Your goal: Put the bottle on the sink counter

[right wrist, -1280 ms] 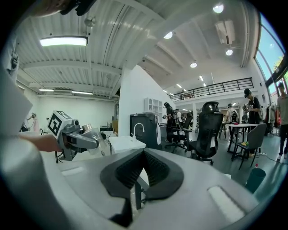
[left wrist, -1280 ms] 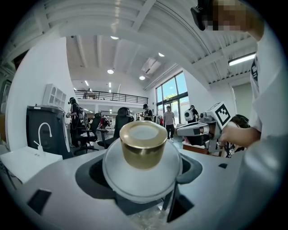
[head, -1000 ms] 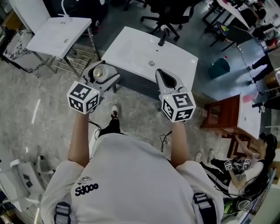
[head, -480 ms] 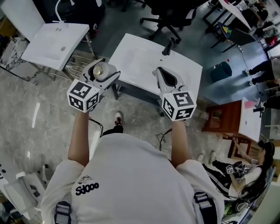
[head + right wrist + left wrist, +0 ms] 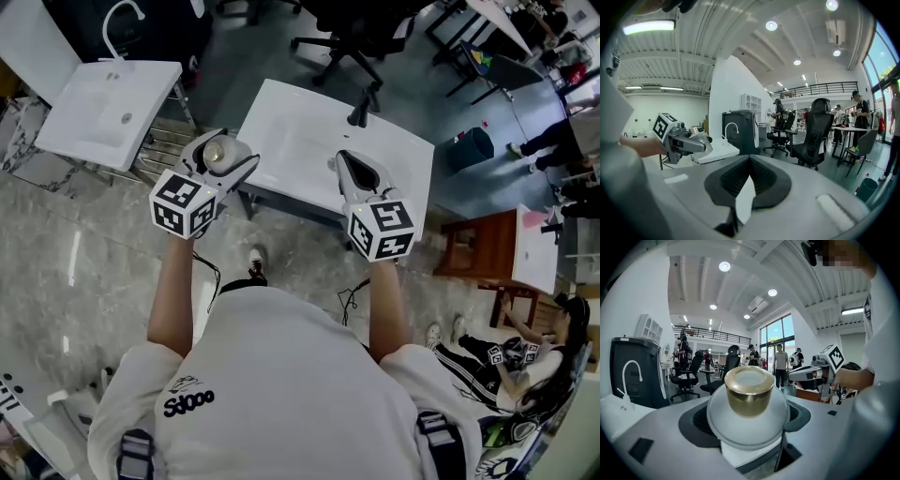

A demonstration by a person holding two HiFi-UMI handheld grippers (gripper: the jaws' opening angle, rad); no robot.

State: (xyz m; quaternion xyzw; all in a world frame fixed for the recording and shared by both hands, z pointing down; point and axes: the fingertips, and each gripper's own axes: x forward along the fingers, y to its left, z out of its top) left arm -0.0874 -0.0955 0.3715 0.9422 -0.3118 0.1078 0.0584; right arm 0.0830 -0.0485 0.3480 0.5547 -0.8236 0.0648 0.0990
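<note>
Bottle (image 5: pixel 749 417), white with a gold cap (image 5: pixel 749 391), stands upright in the left gripper (image 5: pixel 228 155), long axis vertical, cap pointing up; the jaws stand wide and pinch its round body from both sides. It hangs in the air by the front left corner of the white sink counter (image 5: pixel 291 141), black faucet (image 5: pixel 360 105) at the back. Right gripper (image 5: pixel 748 164) has jaws pressed together at the tips, nothing between them
</note>
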